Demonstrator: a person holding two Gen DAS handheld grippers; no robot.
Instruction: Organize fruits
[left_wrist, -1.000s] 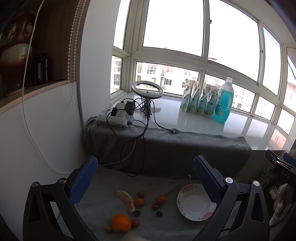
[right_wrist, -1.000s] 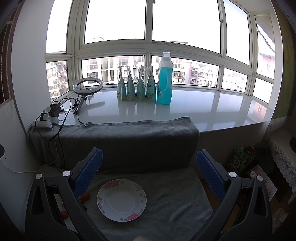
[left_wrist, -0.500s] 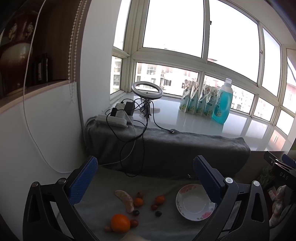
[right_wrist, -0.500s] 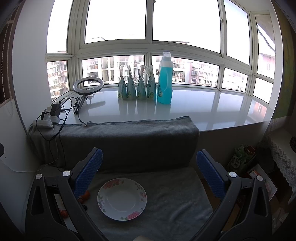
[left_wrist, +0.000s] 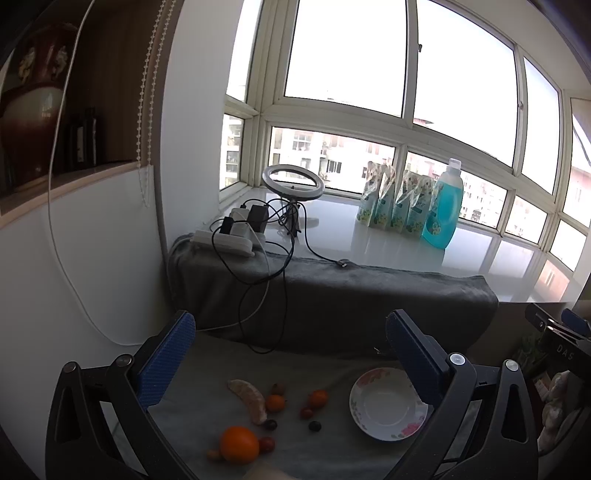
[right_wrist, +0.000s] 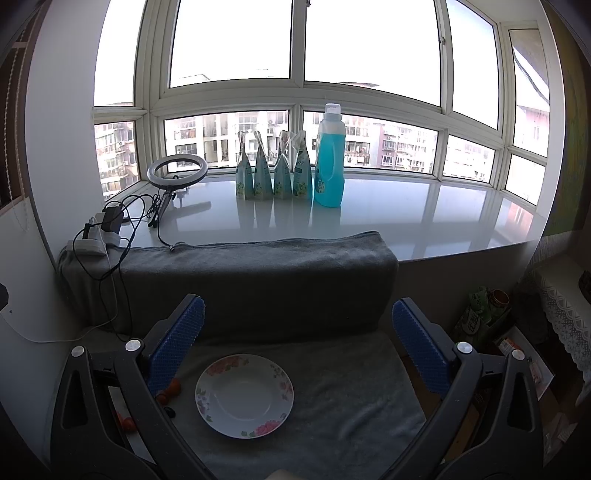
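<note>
**Both claws wide open, fruit sitting loose on the grey cloth**

Your left claw (left_wrist: 291, 350) is spread wide with nothing in it, hovering above the worktop (left_wrist: 207, 373). The fruit is scattered below and between its blue pads: a big orange (left_wrist: 239, 444) nearest the camera, a peeled citrus segment (left_wrist: 248, 400) just behind it, two small orange fruits (left_wrist: 275, 403) and a handful of tiny dark red and black ones dotted around. None of it touches the claw.

The flowered plate (left_wrist: 384, 404) sits to the right of the fruit, well apart from the orange, partly tucked behind the left claw's right finger. It's bare.

Your right claw (right_wrist: 295, 332) is also wide open and holding nothing, parked over that same plate (right_wrist: 244, 395). From that side you only catch a couple of small fruits peeking past its left finger.

Edges: the draped grey towel (right_wrist: 255, 273) rises like a wall right behind the worktop, with cables (left_wrist: 258, 273) hanging down it on the left. The cloth right of the plate is open, then drops off toward clutter on the floor.
</note>
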